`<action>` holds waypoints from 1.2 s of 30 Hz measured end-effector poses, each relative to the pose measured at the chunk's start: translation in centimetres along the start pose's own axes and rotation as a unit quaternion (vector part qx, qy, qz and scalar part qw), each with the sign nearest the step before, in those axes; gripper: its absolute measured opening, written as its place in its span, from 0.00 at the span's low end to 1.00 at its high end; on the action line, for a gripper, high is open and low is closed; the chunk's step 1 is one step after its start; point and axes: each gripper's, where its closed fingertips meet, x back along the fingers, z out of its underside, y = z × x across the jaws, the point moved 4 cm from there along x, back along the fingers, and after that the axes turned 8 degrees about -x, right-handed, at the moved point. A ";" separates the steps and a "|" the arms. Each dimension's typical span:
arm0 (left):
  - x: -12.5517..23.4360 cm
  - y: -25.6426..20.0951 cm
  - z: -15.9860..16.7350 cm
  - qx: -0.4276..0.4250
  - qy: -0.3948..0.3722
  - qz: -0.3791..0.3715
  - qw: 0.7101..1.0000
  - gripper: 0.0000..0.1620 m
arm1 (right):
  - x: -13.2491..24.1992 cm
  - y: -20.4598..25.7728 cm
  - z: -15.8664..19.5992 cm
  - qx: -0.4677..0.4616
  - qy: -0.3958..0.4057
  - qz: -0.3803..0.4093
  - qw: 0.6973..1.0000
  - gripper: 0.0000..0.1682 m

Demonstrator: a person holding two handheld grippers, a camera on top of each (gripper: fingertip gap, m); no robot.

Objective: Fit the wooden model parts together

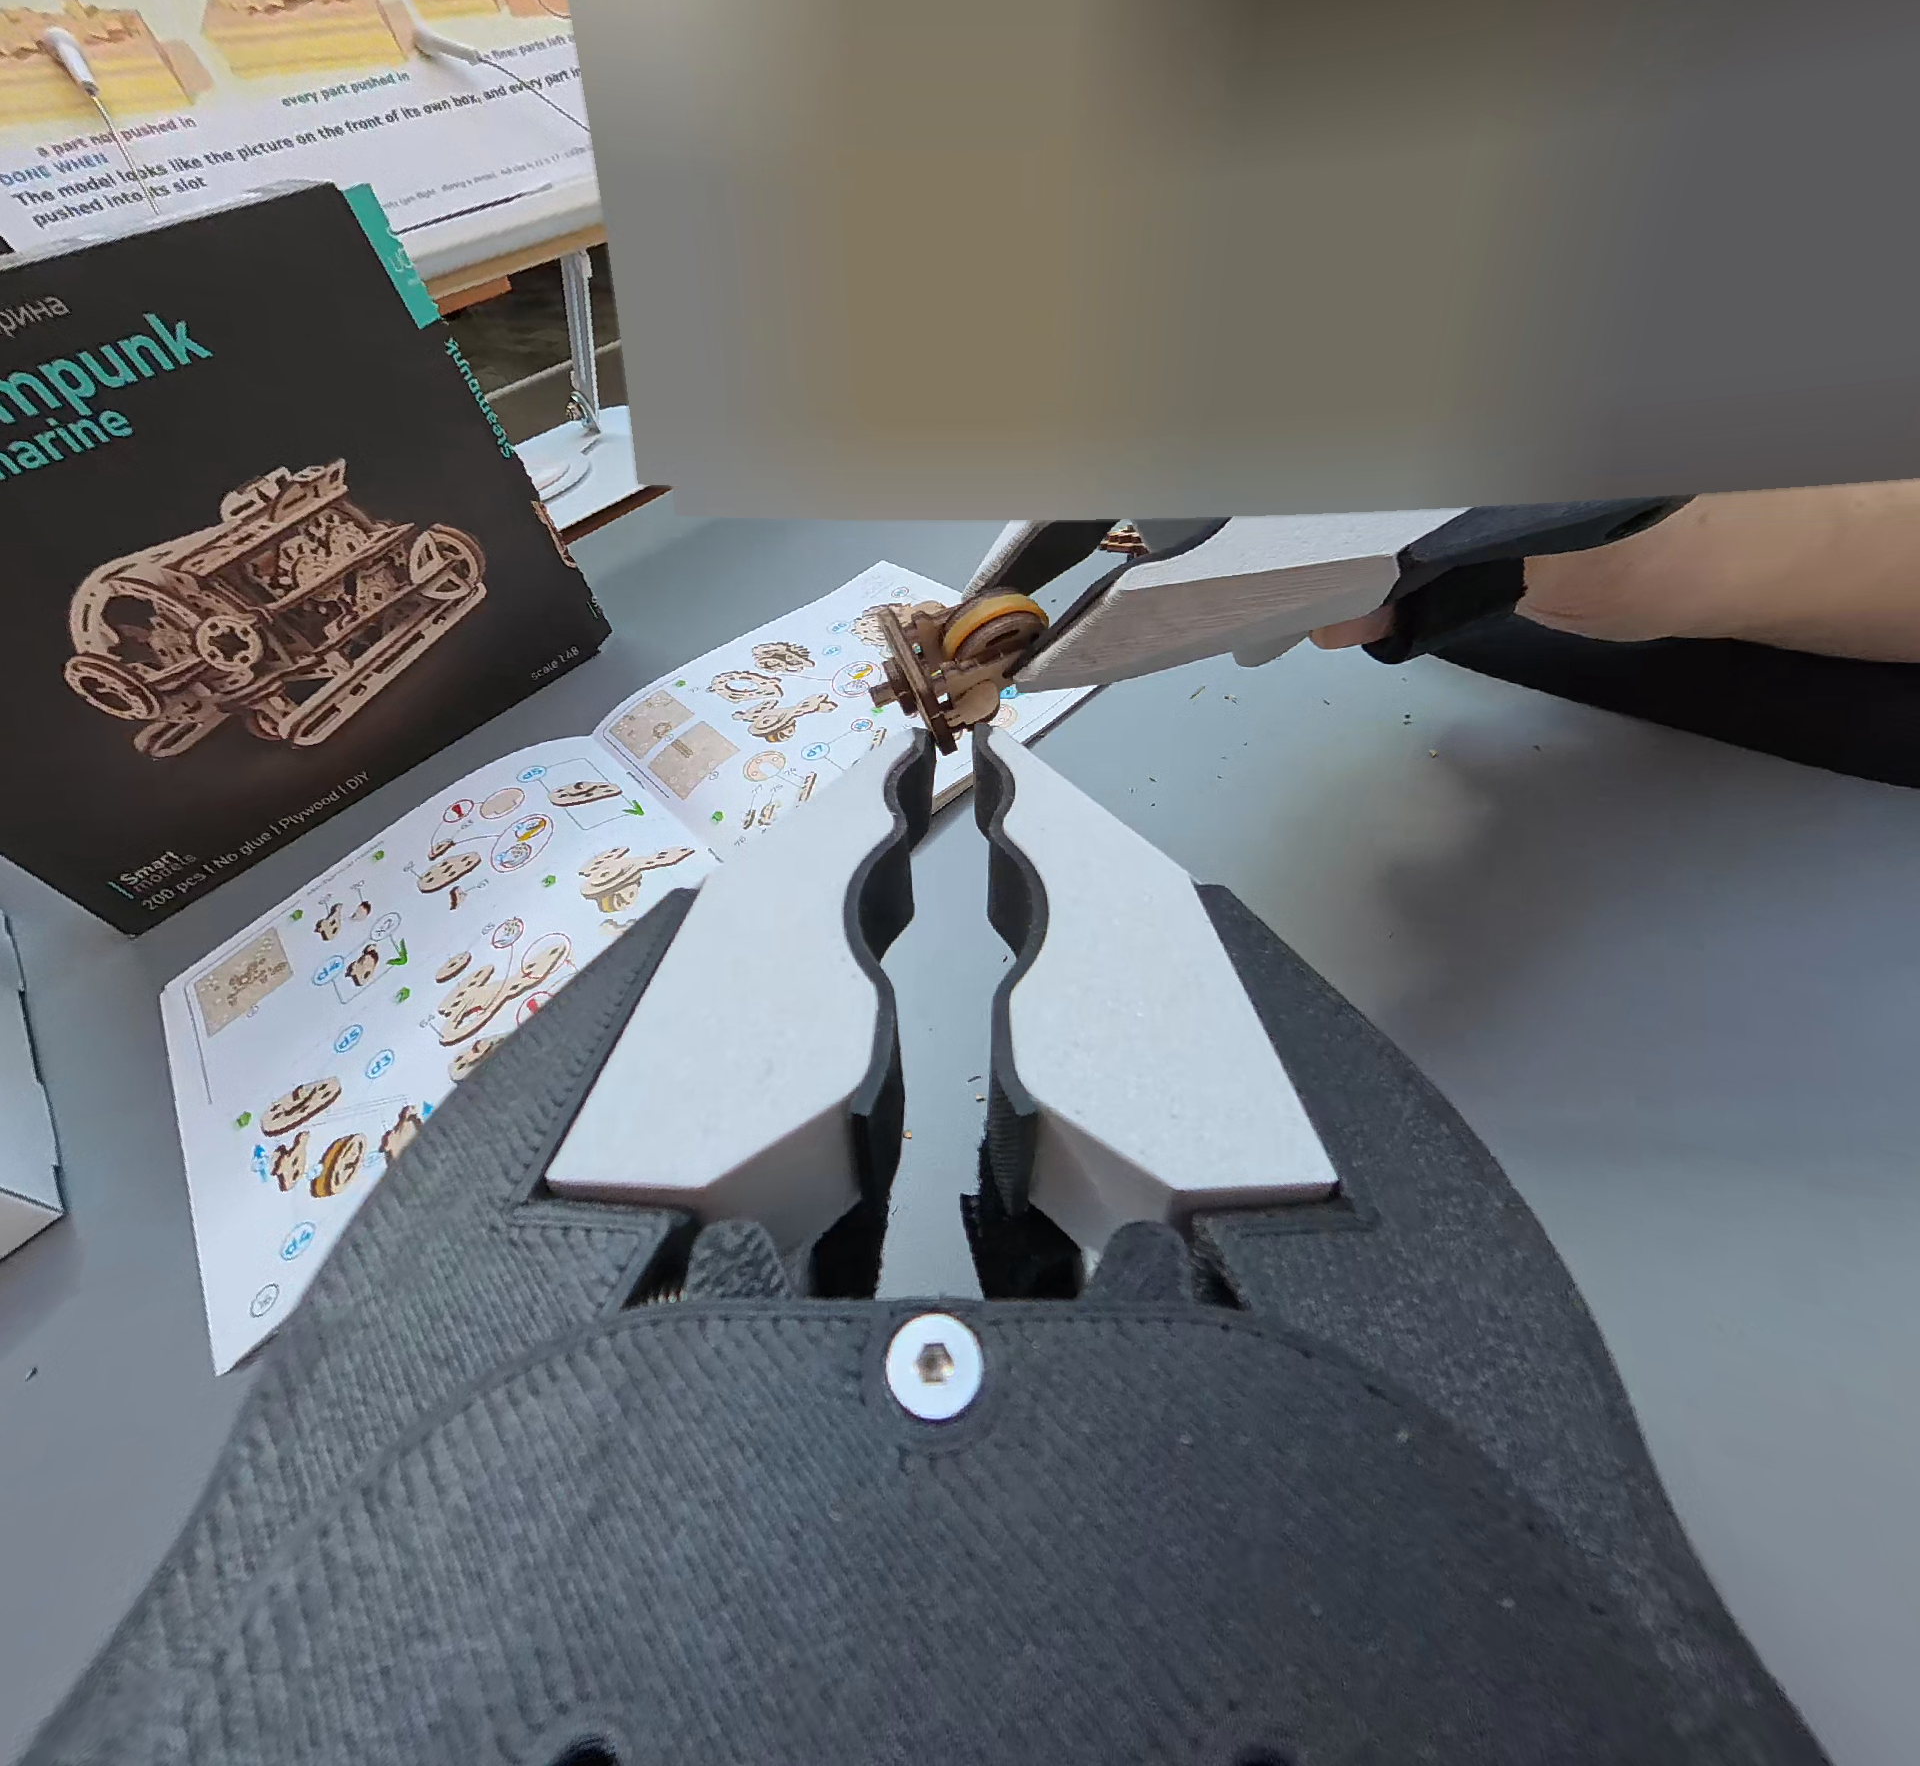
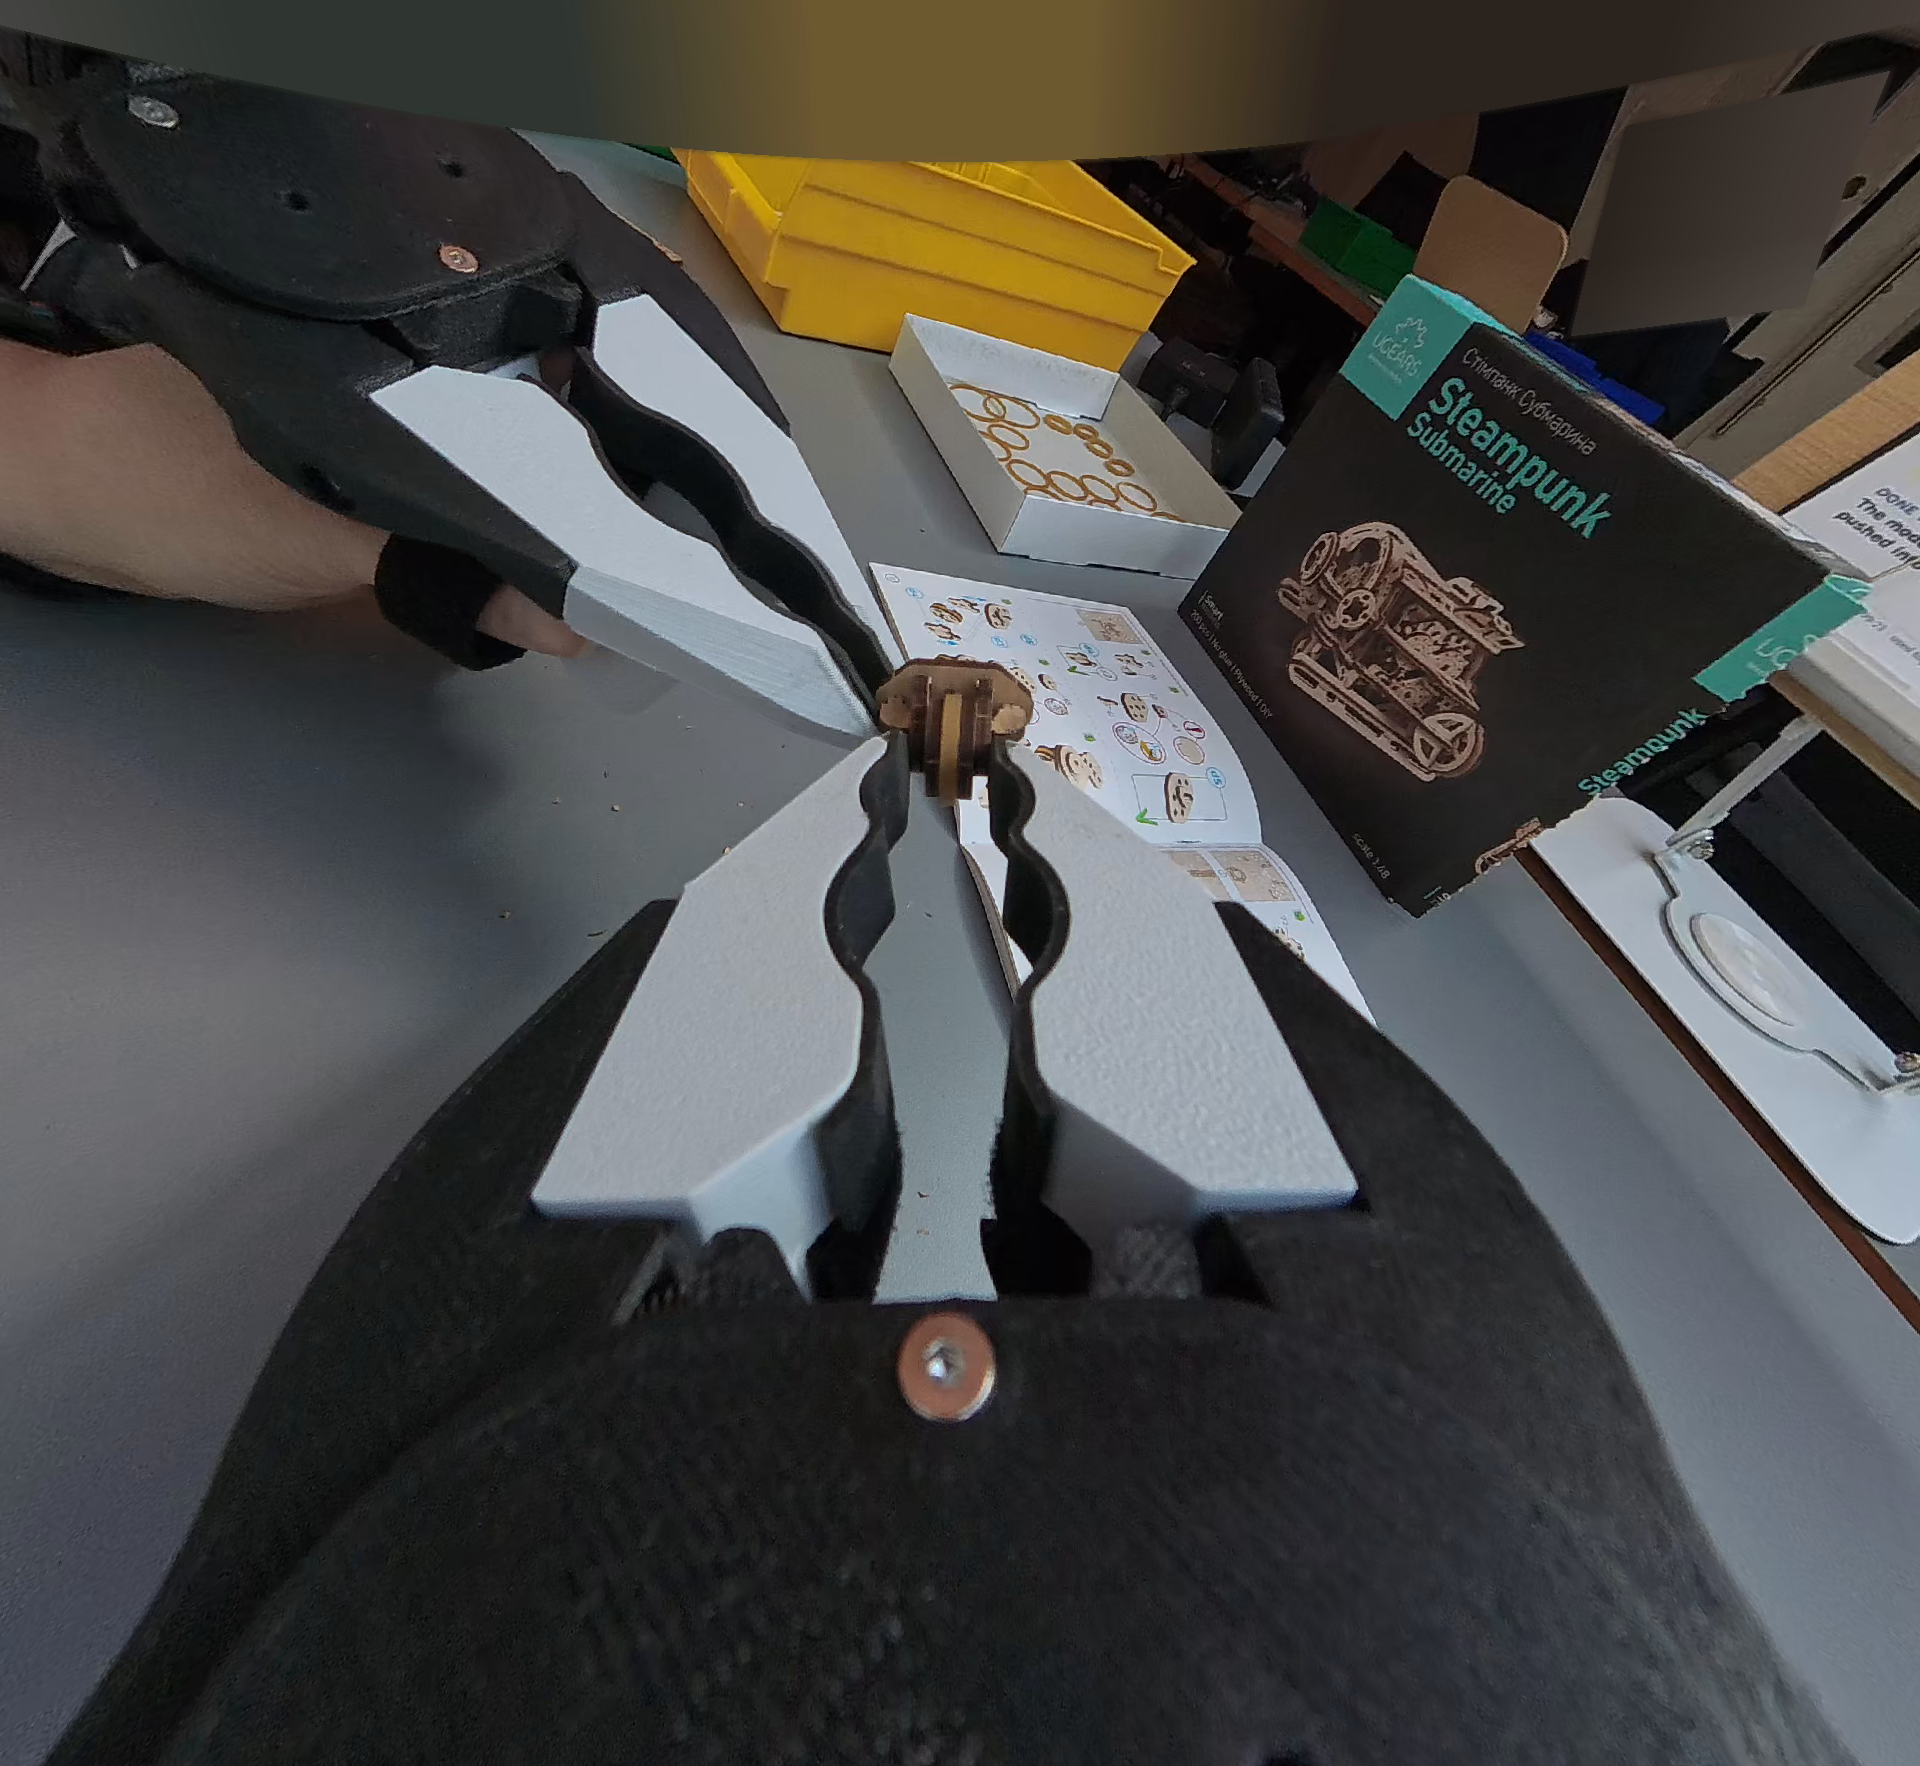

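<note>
A small wooden model assembly (image 1: 928,667) of dark and pale plywood discs, with a pale yellow ring on one wheel, is held in the air above the open instruction booklet (image 1: 499,895). My left gripper (image 1: 951,742) is shut on the lower edge of one disc. My right gripper (image 1: 1013,648) comes in from the right and is shut on the ringed wheel end. In the right wrist view the assembly (image 2: 951,690) sits between my right gripper's tips (image 2: 951,766). The left gripper (image 2: 871,696) meets it from the left.
The dark model box (image 1: 260,553) stands at the left, also seen in the right wrist view (image 2: 1507,594). A white tray of wooden rings (image 2: 1049,469) and a yellow bin (image 2: 935,251) lie beyond the booklet (image 2: 1091,708). A white stand base (image 2: 1745,989) sits at the right. Wood crumbs dot the grey table (image 1: 1455,989). The tips of both grippers are at nearly the same place.
</note>
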 end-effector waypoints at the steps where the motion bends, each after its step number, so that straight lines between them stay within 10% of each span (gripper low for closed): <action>1: 0.0 0.0 0.0 0.002 0.001 0.001 1.000 0.03 | 0.0 0.0 0.0 -0.001 0.001 0.000 1.000 0.08; 36: -0.2 0.4 0.9 -0.011 0.028 -0.027 0.999 0.04 | -1.2 0.5 0.5 -0.018 0.010 0.032 0.999 0.08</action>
